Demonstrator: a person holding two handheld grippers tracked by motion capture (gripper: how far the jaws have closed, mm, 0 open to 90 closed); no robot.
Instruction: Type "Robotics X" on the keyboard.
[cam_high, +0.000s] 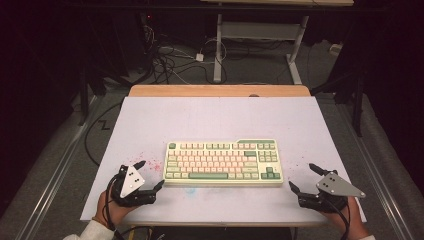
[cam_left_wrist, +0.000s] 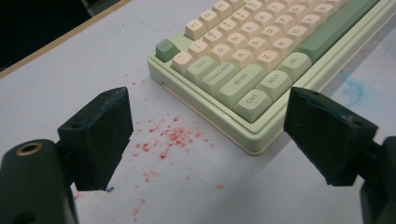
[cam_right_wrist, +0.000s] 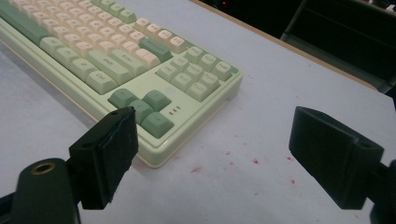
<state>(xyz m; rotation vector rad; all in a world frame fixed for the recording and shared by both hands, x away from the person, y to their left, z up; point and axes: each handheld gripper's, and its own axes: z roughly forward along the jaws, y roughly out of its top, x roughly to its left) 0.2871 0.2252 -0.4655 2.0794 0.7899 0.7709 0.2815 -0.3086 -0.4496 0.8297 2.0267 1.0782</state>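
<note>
Keycap legends mostly blurred in both gripper views; far room dark. Green-and-cream keyboard (cam_high: 223, 162) lies mid-table on white sheet (cam_high: 215, 117), between two grippers. Left gripper (cam_high: 150, 176) near its front-left corner, jaws spread wide, empty, over red specks (cam_left_wrist: 173, 136). Right gripper (cam_high: 304, 177) off its front-right corner, jaws wide, empty.
</note>
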